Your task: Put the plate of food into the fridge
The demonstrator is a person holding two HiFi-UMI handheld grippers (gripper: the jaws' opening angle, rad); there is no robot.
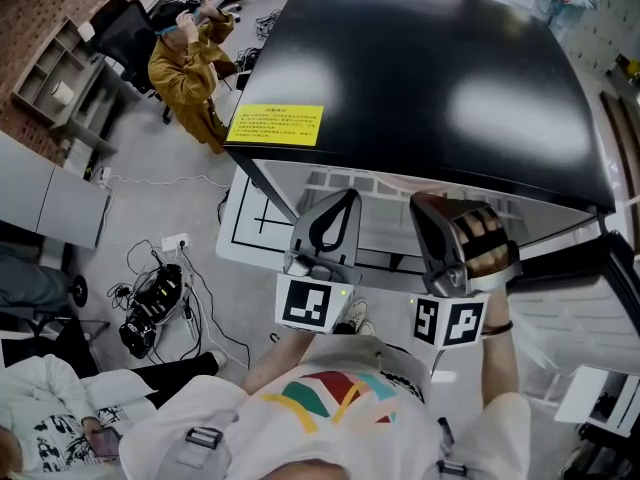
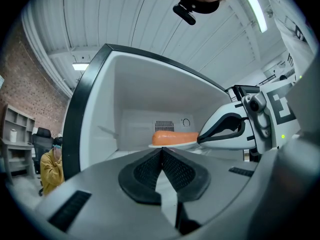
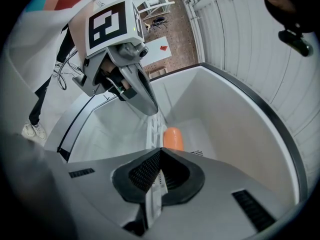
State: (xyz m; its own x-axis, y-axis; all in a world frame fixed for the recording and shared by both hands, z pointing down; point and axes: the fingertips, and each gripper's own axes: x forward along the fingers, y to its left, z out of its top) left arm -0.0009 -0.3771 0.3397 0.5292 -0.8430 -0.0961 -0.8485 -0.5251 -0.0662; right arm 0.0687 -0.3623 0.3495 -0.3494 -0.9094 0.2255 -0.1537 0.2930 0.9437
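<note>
Already within the fridge [image 2: 130, 94], the plate [image 2: 172, 145] carries orange food [image 2: 174, 137], left claw [image 2: 161, 150] and right claw [image 3: 161, 149] pressed together

Both arms reach forward side by side, left gripper [image 2: 161, 151] and right gripper [image 3: 161, 150] roughly level, jaws pressed together.

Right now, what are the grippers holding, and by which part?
The plate of food, by its rim: the right gripper pinches one side, and the left gripper seems to pinch the near edge.
</note>
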